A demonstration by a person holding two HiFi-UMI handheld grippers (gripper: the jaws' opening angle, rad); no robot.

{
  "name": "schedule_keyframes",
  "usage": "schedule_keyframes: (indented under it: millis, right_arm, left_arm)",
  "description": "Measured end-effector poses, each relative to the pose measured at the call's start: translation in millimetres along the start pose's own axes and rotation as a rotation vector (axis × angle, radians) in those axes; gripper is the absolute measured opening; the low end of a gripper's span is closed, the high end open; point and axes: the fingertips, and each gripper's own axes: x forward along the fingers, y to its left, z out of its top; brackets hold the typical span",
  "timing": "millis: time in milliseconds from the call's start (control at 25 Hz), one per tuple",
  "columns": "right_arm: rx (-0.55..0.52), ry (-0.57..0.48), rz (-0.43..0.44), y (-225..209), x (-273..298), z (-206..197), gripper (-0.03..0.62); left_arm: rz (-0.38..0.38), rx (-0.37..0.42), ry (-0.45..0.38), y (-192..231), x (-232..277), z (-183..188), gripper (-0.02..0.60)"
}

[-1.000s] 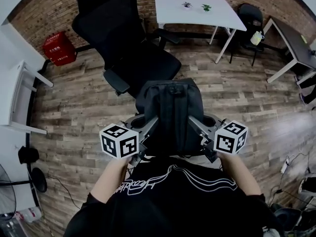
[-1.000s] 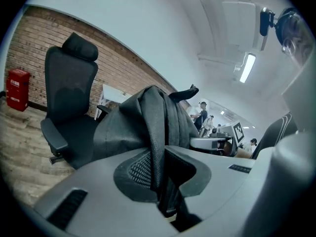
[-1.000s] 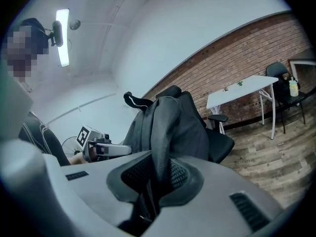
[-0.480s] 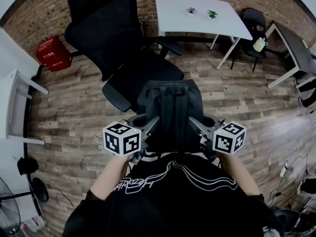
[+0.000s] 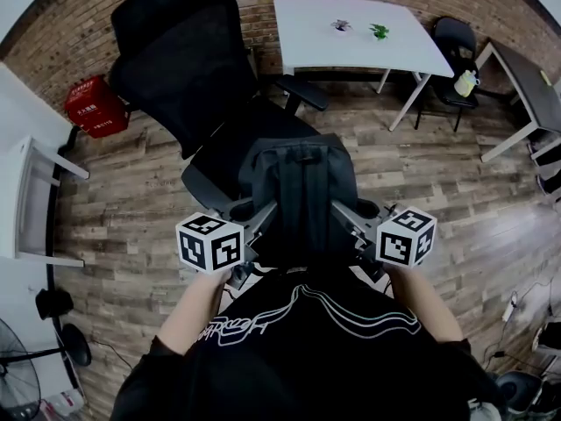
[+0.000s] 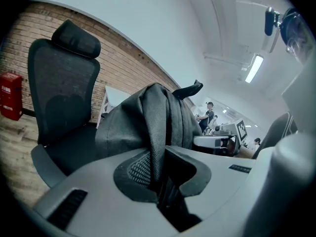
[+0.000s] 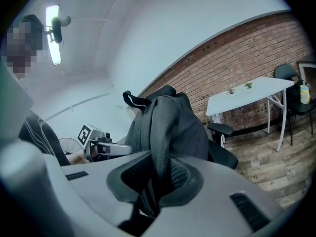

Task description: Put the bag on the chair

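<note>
A dark grey backpack (image 5: 298, 191) hangs in the air between my two grippers, just over the front edge of a black office chair (image 5: 188, 68). My left gripper (image 5: 267, 226) is shut on the backpack's left shoulder strap (image 6: 154, 147). On the other side my right gripper (image 5: 344, 224) is shut on the right shoulder strap (image 7: 159, 154). In the left gripper view the chair's mesh back (image 6: 59, 93) stands to the left of the bag (image 6: 148, 117). The right gripper view shows the bag (image 7: 170, 122) with the chair's armrest (image 7: 219, 129) behind it.
A white table (image 5: 351, 29) stands behind the chair by the brick wall. A red box (image 5: 92, 105) sits on the floor at the left, next to a white desk (image 5: 22, 182). A small black chair (image 5: 456, 42) and another desk (image 5: 526, 77) are at the right.
The bag and both grippers have moved forward toward the chair; the bag's top now overlaps the chair's seat. Both grips are unchanged.
</note>
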Motion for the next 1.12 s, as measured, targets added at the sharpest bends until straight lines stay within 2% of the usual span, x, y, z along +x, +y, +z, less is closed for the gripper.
schedule_keyframes:
  millis: [280, 600, 880, 1120]
  right_arm:
    - [-0.010, 0.052, 0.074, -34, 44, 34, 0.037]
    - [-0.012, 0.151, 0.176, -77, 119, 68, 0.037]
    - [-0.059, 0.233, 0.261, -100, 179, 95, 0.037]
    - [-0.111, 0.285, 0.326, -109, 225, 113, 0.038]
  left_arm:
    - [0.069, -0.053, -0.021, 39, 20, 32, 0.066]
    - [0.171, -0.158, -0.043, 104, 43, 63, 0.066]
    - [0.267, -0.247, -0.084, 151, 51, 86, 0.066]
    - [0.341, -0.283, -0.122, 189, 50, 103, 0.066]
